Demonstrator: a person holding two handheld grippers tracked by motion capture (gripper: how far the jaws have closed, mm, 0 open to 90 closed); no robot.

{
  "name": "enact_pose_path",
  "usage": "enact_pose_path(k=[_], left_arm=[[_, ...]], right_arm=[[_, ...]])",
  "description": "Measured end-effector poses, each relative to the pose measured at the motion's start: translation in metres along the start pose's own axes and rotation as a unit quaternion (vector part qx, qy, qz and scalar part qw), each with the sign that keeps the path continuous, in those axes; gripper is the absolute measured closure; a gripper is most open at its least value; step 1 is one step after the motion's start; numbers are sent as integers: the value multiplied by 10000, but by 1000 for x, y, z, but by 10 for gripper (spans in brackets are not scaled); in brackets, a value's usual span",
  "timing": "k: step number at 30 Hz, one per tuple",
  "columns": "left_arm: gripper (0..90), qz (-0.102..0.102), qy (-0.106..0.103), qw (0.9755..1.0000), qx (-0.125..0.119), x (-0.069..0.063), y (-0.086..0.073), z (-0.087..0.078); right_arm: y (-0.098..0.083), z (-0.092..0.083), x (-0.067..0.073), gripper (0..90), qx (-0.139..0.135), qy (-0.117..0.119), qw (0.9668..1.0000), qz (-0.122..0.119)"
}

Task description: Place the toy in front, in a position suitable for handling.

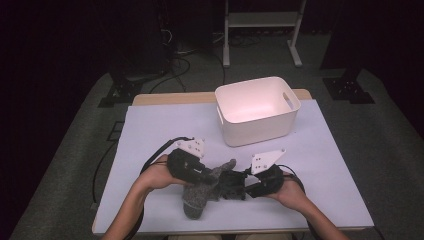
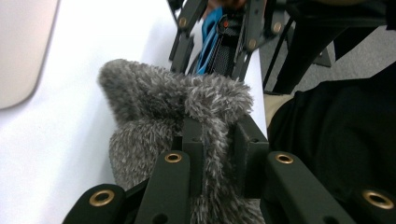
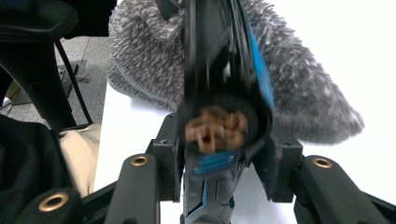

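A grey fuzzy sock lies near the table's front edge. My left gripper is shut on its cuff; in the left gripper view the fuzzy edge is pinched between the jaws of that gripper. My right gripper is shut on a black object with blue trim, held end-on toward the sock. In the right gripper view the jaws of that gripper clamp the object, whose round end shows something brown, with the sock behind it. The right gripper faces the left one closely.
An empty white plastic basket stands at the back of the white table sheet, right of centre; its rim appears at the left of the left gripper view. The person's dark clothing is close behind the front edge.
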State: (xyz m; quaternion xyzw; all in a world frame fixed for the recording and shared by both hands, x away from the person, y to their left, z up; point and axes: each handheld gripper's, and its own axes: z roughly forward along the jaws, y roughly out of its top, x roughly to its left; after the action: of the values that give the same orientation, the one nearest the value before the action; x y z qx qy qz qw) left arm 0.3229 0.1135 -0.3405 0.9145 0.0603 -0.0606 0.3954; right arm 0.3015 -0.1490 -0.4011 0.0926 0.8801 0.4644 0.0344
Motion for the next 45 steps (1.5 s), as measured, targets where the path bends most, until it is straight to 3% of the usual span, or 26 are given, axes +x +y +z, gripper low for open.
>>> enact_pose_path(k=[6,8,13,16,18,21,26,33,40,45], left_arm=[[772,-6,247,9996,123,-3,1,-14],[772,-29,225,9997,95,-3,-2,-14],[768,-25,216,9994,252,-2,1,6],[768,57,108,9994,334,-2,5,22],[767,129,104,9988,459,-4,8,34],[768,97,111,9988,459,-4,12,46],[768,141,238,9969,732,-2,14,58],[765,179,307,9960,816,-5,18,65],[760,366,227,9948,917,-7,31,77],[759,426,157,9942,971,-9,35,82]], right_arm=[[21,14,2,570,-55,71,9998,-197],[25,15,0,571,15,127,9997,-193],[35,2,4,591,381,48,9989,-281],[35,-9,9,619,709,-185,9962,-461],[30,-15,10,621,821,-230,9949,-536],[21,-21,8,620,812,-286,9954,-417],[0,-32,3,618,643,-313,9973,-163],[-30,-44,0,619,461,-249,9986,82],[-55,-49,-4,615,599,-132,9973,412],[-66,-48,-6,612,786,-96,9958,465]])
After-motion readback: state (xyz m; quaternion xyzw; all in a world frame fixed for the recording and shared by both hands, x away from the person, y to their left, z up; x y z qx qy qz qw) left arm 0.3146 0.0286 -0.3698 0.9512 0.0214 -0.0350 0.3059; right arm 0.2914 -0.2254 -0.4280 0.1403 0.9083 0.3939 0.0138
